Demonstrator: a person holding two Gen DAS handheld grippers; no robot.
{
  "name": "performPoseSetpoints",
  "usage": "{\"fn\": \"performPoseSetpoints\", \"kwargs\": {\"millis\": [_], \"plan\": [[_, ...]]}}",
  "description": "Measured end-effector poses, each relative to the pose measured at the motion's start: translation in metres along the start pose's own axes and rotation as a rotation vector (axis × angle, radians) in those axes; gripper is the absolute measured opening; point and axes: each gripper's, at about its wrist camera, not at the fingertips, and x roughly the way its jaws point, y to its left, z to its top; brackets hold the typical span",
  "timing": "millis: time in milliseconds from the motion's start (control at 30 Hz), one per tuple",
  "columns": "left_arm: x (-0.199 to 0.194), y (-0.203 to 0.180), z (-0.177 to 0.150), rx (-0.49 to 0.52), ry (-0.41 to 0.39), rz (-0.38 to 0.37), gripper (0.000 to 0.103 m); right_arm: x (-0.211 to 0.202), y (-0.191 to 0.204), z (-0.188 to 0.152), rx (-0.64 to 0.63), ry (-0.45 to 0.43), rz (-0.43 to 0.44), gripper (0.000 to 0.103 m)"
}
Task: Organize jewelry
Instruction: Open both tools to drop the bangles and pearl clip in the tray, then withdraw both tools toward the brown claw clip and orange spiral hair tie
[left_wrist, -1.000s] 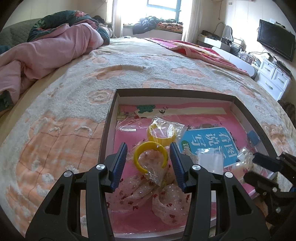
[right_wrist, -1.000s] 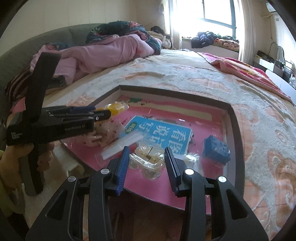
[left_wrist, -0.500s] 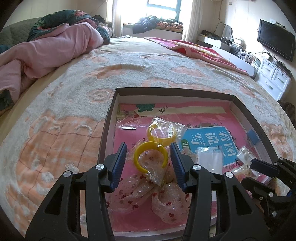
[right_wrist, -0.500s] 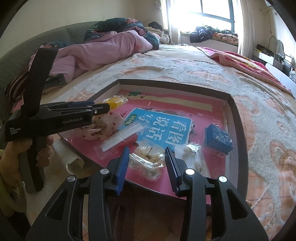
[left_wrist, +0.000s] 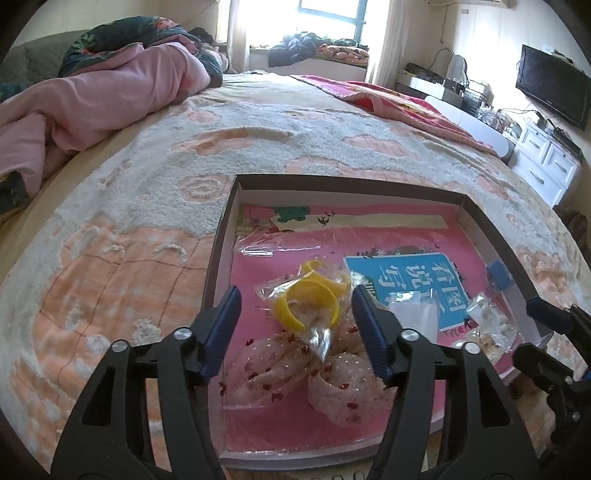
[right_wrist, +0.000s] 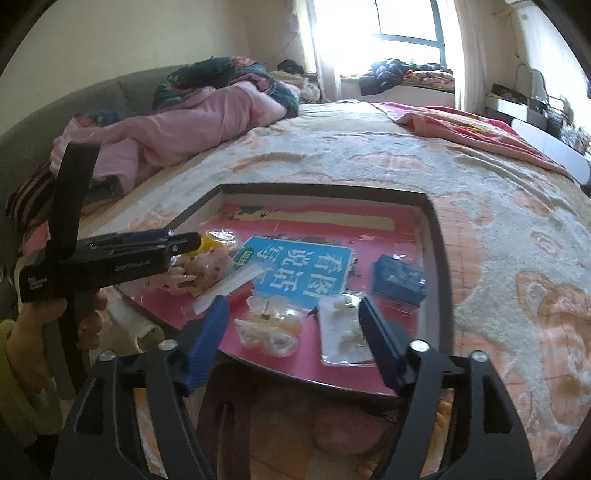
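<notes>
A dark-rimmed tray (left_wrist: 221, 236) with a pink lining lies on the bed and holds bagged jewelry. My left gripper (left_wrist: 295, 328) is open, its jaws either side of a yellow bangle in a clear bag (left_wrist: 308, 302) without touching it. Pink speckled bangles (left_wrist: 280, 363) lie just below it. My right gripper (right_wrist: 293, 338) is open wide over a bag of clear bangles (right_wrist: 269, 326) and a small bag of pale beads (right_wrist: 343, 332) at the tray's near edge (right_wrist: 325, 384). The left gripper also shows in the right wrist view (right_wrist: 184, 242).
A blue card with white characters (right_wrist: 299, 271), a blue box (right_wrist: 397, 280) and a long white packet (right_wrist: 229, 286) lie in the tray. A pink quilt (left_wrist: 92, 99) is heaped at the bed's far left. A TV (left_wrist: 552, 88) and white drawers (left_wrist: 543, 166) stand at the right.
Both grippers have opened wider. The yellow bangle bag now lies a little farther from the left gripper. The right gripper has drawn back, with the clear bangle bag and bead bag between its jaws.
</notes>
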Motion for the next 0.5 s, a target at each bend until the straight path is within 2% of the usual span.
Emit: {"fn": "performPoseSetpoints", "kwargs": {"millis": [167, 233, 367, 500], "plan": [[-0.011, -0.001, 0.002, -0.006, -0.017, -0.003, 0.066, -0.012, -0.005, 0.000, -0.015, -0.037, -0.067, 0.077], [-0.018, -0.001, 0.002, -0.005, -0.030, 0.000, 0.072, -0.018, -0.008, -0.001, -0.009, -0.057, -0.086, 0.084], [-0.032, -0.003, 0.002, -0.010, -0.060, -0.011, 0.083, -0.027, -0.013, -0.001, -0.004, -0.081, -0.114, 0.085], [-0.045, -0.004, 0.003, -0.011, -0.089, -0.019, 0.088, -0.036, -0.016, -0.001, 0.000, -0.103, -0.133, 0.087]]}}
